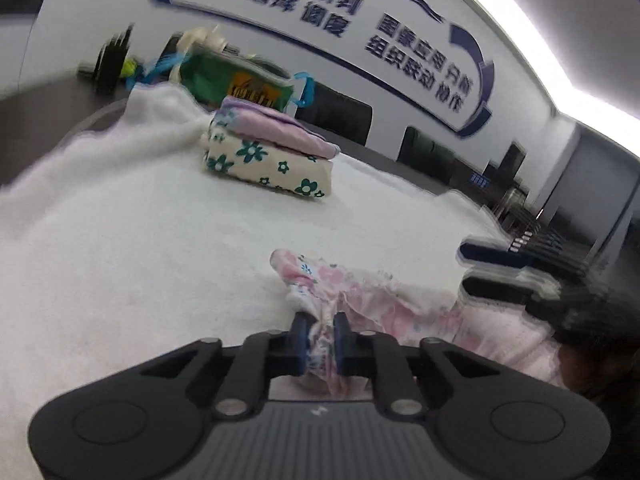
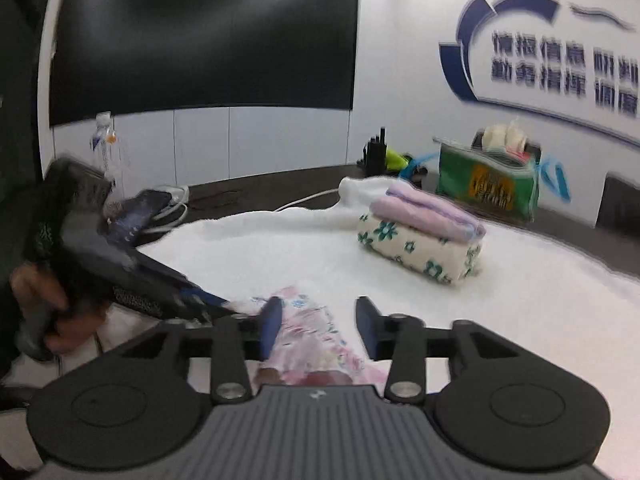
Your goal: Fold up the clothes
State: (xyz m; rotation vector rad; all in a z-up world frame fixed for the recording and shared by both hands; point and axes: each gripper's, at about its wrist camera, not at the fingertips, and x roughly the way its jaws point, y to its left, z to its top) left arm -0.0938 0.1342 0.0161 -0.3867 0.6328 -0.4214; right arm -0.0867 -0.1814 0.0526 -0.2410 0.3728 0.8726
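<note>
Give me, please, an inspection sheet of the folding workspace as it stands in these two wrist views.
Surface: white fleecy cover on a dark table.
Job's things: pink floral garment, crumpled, unfolded; purple folded garment stacked on green-flowered folded garment.
Clutter: green bag, black radio, plastic bottle.
Grippers: left gripper shut on the pink floral garment; right gripper open, the garment lies between its fingers.
Cables: white cable on the dark table beyond the cover.
Surroundings: dark wall screen, blue wall lettering, dark chairs.
</note>
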